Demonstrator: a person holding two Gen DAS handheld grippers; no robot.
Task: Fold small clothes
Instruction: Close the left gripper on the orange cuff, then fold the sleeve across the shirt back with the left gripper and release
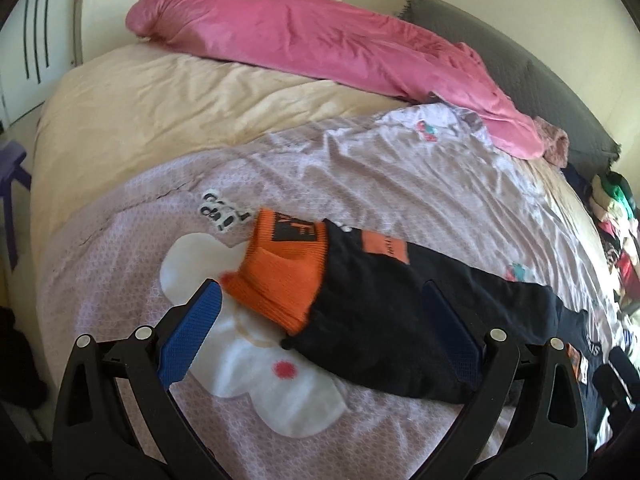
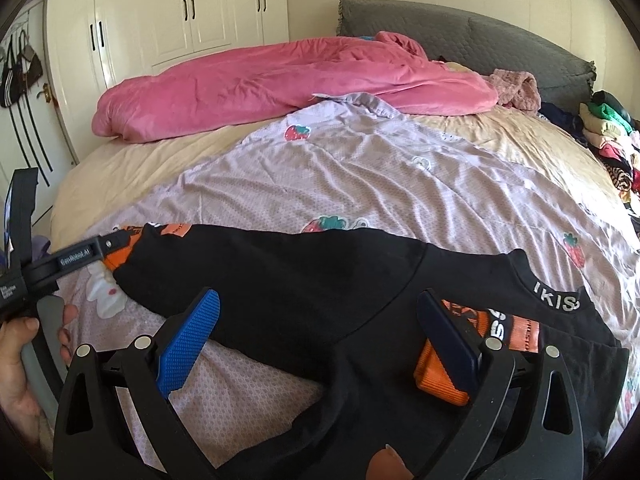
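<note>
A small black top with orange ribbed cuffs lies on the lilac sheet. In the left wrist view its sleeve (image 1: 400,312) runs across, ending in an orange cuff (image 1: 284,272). My left gripper (image 1: 320,308) is open, its blue pads on either side of that cuff and sleeve, just above them. In the right wrist view the black top (image 2: 300,280) spreads wide, its collar (image 2: 556,300) at right. My right gripper (image 2: 320,320) is open over the body, with the other orange cuff (image 2: 436,376) beside its right finger. The left gripper (image 2: 76,258) shows at far left by the sleeve end.
The lilac sheet (image 2: 360,172) covers a cream bed. A pink duvet (image 2: 260,80) lies rolled along the far side by a grey headboard (image 2: 460,32). A pile of mixed clothes (image 2: 612,144) sits at the right edge. White wardrobes (image 2: 180,12) stand behind.
</note>
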